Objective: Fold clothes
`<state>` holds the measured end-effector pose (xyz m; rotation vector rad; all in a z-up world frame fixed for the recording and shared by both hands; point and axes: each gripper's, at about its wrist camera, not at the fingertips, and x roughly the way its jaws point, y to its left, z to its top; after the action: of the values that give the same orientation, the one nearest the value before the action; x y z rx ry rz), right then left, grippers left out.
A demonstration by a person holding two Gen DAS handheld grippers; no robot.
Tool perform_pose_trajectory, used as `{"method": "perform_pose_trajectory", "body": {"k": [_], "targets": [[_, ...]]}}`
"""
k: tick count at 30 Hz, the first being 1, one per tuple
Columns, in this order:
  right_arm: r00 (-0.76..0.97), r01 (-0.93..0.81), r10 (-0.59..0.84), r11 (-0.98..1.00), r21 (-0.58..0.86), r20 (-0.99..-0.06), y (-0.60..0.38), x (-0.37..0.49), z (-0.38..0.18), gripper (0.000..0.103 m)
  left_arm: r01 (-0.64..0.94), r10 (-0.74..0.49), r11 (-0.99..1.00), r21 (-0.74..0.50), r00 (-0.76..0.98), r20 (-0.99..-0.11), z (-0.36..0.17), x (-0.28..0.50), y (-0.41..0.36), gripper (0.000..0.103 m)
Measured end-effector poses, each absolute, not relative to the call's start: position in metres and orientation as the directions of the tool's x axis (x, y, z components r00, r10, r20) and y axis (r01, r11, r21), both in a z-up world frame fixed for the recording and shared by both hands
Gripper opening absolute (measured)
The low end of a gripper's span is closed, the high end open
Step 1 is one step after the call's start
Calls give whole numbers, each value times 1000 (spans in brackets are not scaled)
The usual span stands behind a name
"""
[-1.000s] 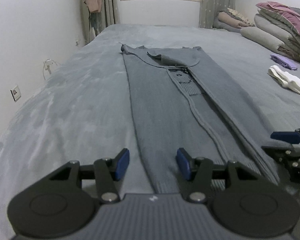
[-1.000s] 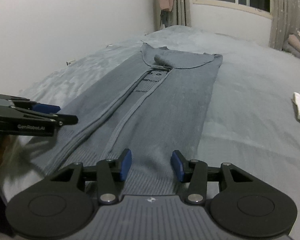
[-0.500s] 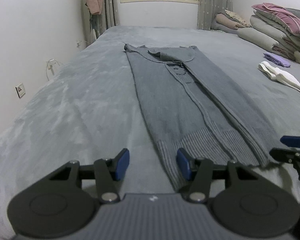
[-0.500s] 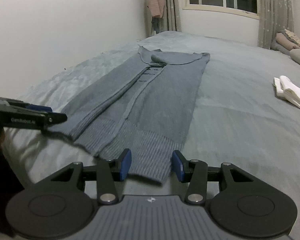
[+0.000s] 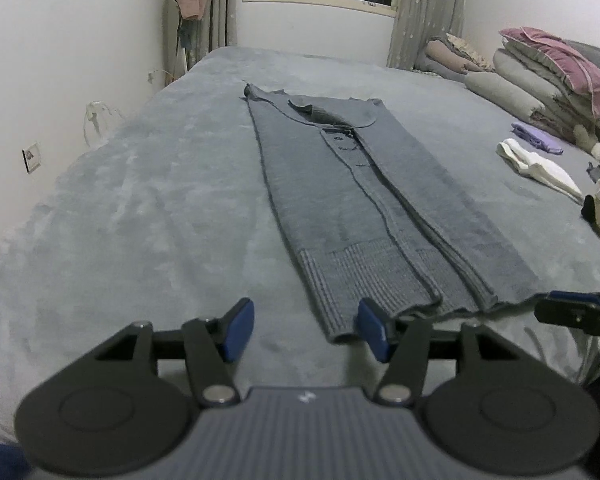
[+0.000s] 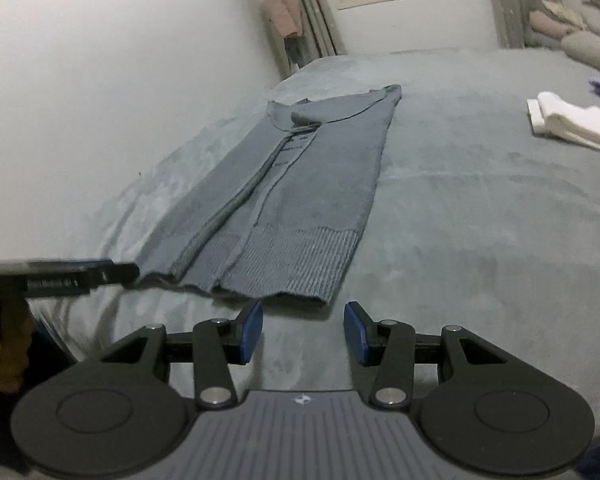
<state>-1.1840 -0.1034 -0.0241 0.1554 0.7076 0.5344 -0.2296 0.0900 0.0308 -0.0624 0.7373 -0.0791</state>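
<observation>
A grey knit sweater (image 5: 340, 184) lies flat on the grey bed (image 5: 160, 208), folded lengthwise into a long strip, collar at the far end. Its ribbed hem (image 5: 364, 276) is nearest me. My left gripper (image 5: 306, 330) is open and holds nothing; the hem's left corner ends just in front of its right fingertip (image 5: 374, 330). In the right wrist view the sweater (image 6: 300, 184) stretches away, and my right gripper (image 6: 303, 332) is open a short way in front of the hem's right end. Each gripper shows at the edge of the other's view: the right gripper (image 5: 580, 312), the left gripper (image 6: 80, 274).
A white wall (image 5: 60, 60) runs along the bed's left side, with a socket (image 5: 31, 157). Folded white clothes (image 5: 536, 166) and a purple item (image 5: 538, 138) lie at the right. Stacked bedding (image 5: 548, 76) is piled far right. A hand (image 6: 0, 360) holds the left gripper.
Both grippers have drawn back toward the bed's near edge. The hem that lay under the fingers now sits just ahead of them. The jaws stayed open throughout.
</observation>
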Motion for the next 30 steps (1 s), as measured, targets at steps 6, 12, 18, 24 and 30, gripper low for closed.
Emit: {"method": "perform_pose_trajectory", "body": {"k": [6,12,18,24,30], "targets": [[615,-351,552,831,430,-564,-111,-1165,-29,45,47,-72,997,-56,736,-673,31,-215,82,53],[623,-316,545,832,457,-562,-109,-1155,-32,44,-2,-6,1000,-11,735,-678,27,-201,68,27],[636,-328,523,849,415,-568,-103,-1158,-34,29,9,-8,1000,-1,742,-670,24,-202,60,8],[640,-337,524,849,408,-561,-102,-1161,-34,9,2,-31,999,-44,747,-664,25,-202,65,5],[651,-335,548,829,449,-525,-109,-1162,-25,9,-6,-54,996,-87,744,-666,34,-201,73,5]]}}
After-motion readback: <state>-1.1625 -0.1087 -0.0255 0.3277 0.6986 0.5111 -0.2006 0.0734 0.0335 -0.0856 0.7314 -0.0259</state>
